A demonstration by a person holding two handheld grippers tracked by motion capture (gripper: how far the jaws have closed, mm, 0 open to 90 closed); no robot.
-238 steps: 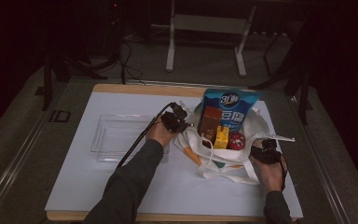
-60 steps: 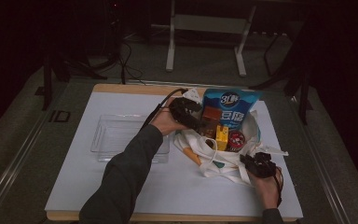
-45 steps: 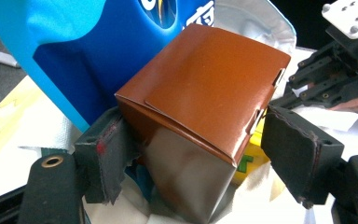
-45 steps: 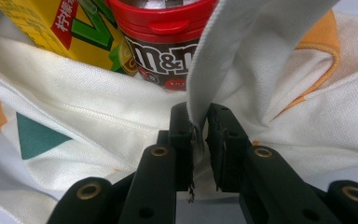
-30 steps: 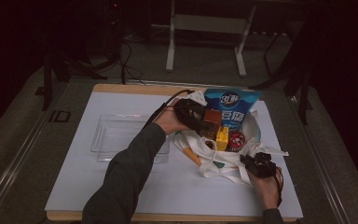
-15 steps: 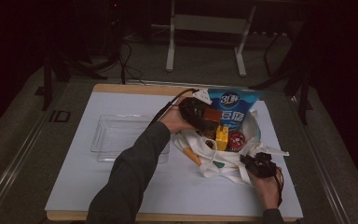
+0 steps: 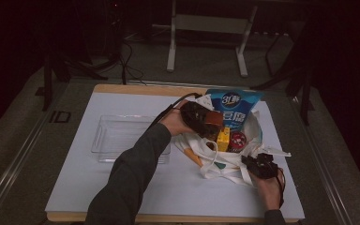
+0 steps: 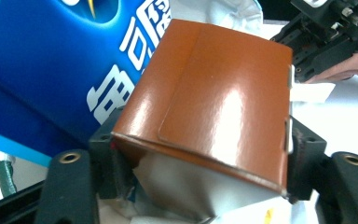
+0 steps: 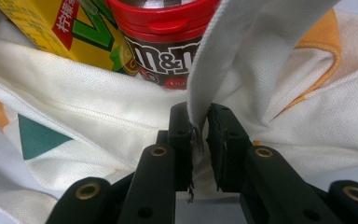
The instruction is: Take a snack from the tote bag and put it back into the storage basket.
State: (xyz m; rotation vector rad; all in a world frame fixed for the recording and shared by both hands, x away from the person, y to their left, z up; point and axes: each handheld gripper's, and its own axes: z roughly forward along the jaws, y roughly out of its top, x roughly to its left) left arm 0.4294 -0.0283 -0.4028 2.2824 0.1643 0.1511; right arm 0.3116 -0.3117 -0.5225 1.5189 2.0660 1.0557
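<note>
- We see the left gripper (image 7: 205, 123) over the open mouth of a white tote bag (image 7: 225, 164), with a glossy brown carton (image 8: 214, 100) between its jaws.
- The carton is a smooth, shiny orange-brown box with a folded flap on its face and a silvery-white underside; in the left gripper view both pads sit against its sides. The jaws have just been closing, and they are clamped on it.
- In the high view the brown carton (image 7: 213, 118) sits just in front of a tall blue snack bag (image 7: 234, 110) with white lettering.
- Beside it in the tote stand a yellow drink carton (image 7: 223, 138) and a red-lidded M&M's tub (image 9: 168, 42).
- Our right gripper (image 7: 258, 165) pinches the tote's white strap (image 9: 223, 60), jaws nearly together on the fabric.
- A clear plastic tray (image 7: 117, 136) lies well apart, to the left.
</note>
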